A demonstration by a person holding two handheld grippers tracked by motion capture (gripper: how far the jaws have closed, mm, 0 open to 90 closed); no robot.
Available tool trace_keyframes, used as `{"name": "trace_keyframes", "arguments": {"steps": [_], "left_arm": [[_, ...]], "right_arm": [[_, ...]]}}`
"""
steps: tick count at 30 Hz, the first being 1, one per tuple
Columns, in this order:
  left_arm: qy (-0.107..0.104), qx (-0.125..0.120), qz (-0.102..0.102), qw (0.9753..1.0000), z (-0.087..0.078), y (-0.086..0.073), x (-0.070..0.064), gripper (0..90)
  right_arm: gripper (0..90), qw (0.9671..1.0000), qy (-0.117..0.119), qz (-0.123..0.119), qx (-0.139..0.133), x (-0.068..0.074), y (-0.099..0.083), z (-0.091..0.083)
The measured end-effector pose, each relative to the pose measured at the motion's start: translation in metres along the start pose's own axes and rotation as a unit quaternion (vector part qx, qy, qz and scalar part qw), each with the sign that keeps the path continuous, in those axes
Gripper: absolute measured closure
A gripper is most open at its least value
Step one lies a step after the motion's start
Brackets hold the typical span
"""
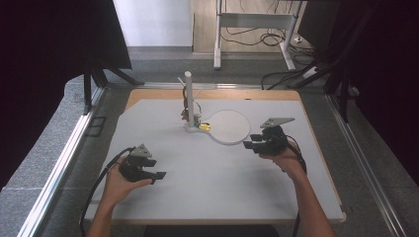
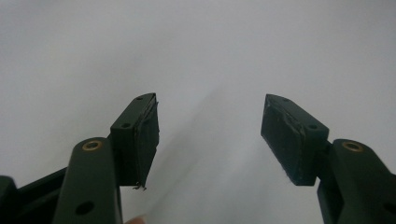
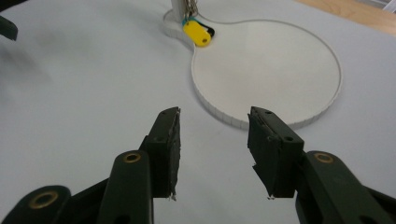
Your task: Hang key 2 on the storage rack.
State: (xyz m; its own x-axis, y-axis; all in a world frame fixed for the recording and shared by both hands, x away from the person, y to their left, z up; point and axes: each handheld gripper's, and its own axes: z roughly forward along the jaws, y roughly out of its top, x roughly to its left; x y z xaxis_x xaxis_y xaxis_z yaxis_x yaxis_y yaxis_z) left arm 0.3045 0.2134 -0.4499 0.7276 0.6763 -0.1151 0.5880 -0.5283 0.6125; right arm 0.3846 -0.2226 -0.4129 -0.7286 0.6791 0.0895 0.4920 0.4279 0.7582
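A white stand with an upright post [image 1: 188, 94] and a round dish [image 1: 228, 127] sits at the middle back of the white mat. A yellow tag [image 1: 203, 127] [image 3: 197, 35] with keys hangs at the post's foot. My right gripper [image 1: 249, 144] [image 3: 213, 140] hovers open just short of the dish's near rim [image 3: 224, 116], nothing between its jaws. My left gripper [image 1: 159, 175] [image 2: 210, 135] is open over bare mat at the front left, well apart from the stand.
The white mat [image 1: 212, 182] lies on a wooden table [image 1: 163, 94] with metal rails at both sides. Dark curtains hang left and right. A desk frame and cables [image 1: 269, 37] stand on the floor beyond.
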Motion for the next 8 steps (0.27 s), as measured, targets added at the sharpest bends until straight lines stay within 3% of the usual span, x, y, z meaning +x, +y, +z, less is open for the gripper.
{"name": "trace_keyframes", "arguments": {"steps": [8], "left_arm": [[-0.001,0.002,0.002,1.0000,0.0004,0.0002,0.0003,37.3]], "right_arm": [[50.9,1.0000,-0.007,-0.002,0.000,0.0030,-0.0066,0.0004]]}}
